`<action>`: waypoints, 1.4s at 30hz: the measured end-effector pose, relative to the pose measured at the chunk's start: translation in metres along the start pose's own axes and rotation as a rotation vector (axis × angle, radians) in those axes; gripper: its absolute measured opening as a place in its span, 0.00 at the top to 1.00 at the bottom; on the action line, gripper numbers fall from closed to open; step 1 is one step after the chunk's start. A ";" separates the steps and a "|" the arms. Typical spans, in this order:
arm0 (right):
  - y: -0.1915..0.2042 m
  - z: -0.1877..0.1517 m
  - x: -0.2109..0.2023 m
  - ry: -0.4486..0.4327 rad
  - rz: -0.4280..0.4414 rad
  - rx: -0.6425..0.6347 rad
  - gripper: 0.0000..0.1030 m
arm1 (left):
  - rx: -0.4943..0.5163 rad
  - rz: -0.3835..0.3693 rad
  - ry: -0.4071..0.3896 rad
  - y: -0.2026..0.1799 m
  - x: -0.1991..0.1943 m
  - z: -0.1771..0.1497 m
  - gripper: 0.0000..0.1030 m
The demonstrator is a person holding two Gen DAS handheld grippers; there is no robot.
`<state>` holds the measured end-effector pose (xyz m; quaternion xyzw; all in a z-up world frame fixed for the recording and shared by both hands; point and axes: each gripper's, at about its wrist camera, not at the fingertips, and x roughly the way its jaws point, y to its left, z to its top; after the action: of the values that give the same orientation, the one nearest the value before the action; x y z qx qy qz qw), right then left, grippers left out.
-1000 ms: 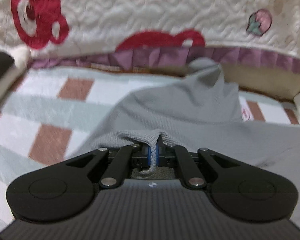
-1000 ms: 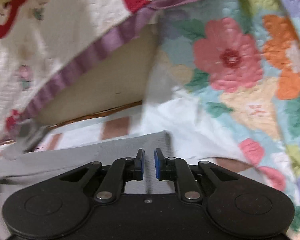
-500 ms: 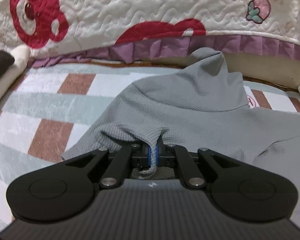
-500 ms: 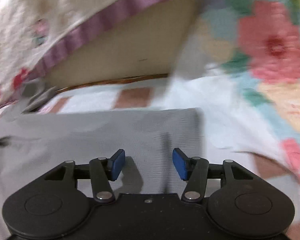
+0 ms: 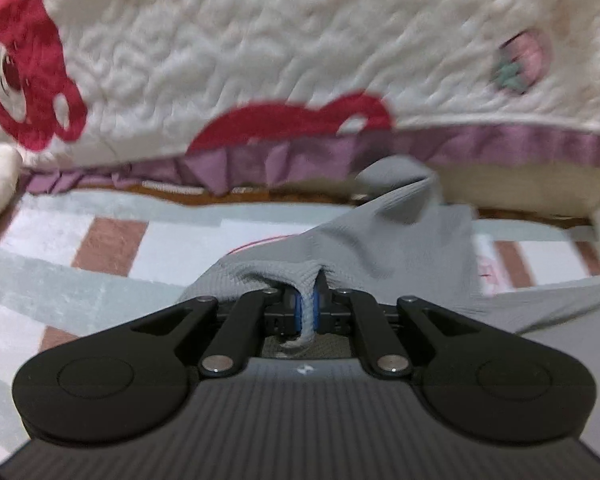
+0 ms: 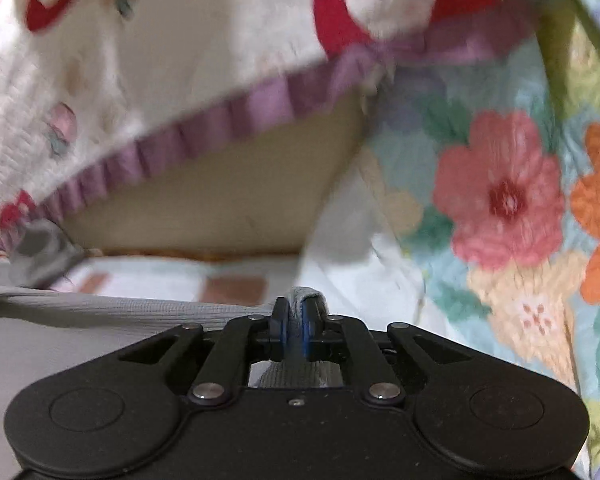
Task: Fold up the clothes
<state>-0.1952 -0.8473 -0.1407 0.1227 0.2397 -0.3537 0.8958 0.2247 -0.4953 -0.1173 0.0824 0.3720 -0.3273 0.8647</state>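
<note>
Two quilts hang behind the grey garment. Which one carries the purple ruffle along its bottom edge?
The cream quilt with the red bear shapes, hanging to the left in the right wrist view. The floral quilt, with pink and orange flowers, shows no ruffle.

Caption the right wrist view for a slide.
Right claw closing on a pinched fold of the grey garment, floral quilt beyond.

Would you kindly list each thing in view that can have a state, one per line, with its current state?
Grey ribbed knit garment: bunched, partly lifted off the checked mat, pinched at two spots.
Left gripper: jaws opening, a fold of the garment between the pads.
Right gripper: jaws closing on a garment edge.
White quilted blanket with red bears: hanging, purple frill at its lower edge.
</note>
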 end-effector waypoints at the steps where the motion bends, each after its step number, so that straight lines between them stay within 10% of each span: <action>1: -0.001 -0.002 0.005 0.014 -0.038 0.005 0.73 | -0.027 0.014 0.000 0.002 0.007 -0.001 0.90; 4: -0.009 -0.010 0.001 0.046 -0.081 0.025 0.68 | -0.140 -0.003 -0.053 0.016 0.001 -0.007 0.76; 6: -0.011 -0.012 -0.012 0.049 -0.062 0.053 0.58 | -0.197 -0.029 -0.100 0.031 -0.019 -0.012 0.49; 13: -0.003 -0.013 -0.055 0.048 0.054 0.209 0.41 | -0.322 -0.046 0.010 0.088 -0.077 -0.050 0.47; 18: 0.013 -0.021 -0.065 0.114 0.033 0.225 0.38 | -0.209 0.025 0.021 0.093 -0.120 -0.103 0.24; 25: 0.031 -0.032 -0.120 0.091 -0.042 0.247 0.34 | -0.374 -0.192 0.048 0.115 -0.148 -0.155 0.42; 29: 0.007 -0.060 -0.136 0.123 0.064 0.590 0.33 | -0.557 -0.257 0.115 0.126 -0.134 -0.184 0.66; 35: -0.014 -0.098 -0.137 0.243 0.205 0.918 0.34 | -0.640 -0.293 0.074 0.132 -0.122 -0.192 0.66; 42: -0.012 -0.117 -0.128 0.334 0.069 0.989 0.34 | -0.718 -0.353 0.065 0.140 -0.106 -0.189 0.64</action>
<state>-0.3247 -0.7369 -0.1754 0.5937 0.1794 -0.3707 0.6913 0.1472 -0.2608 -0.1911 -0.2799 0.4981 -0.3175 0.7568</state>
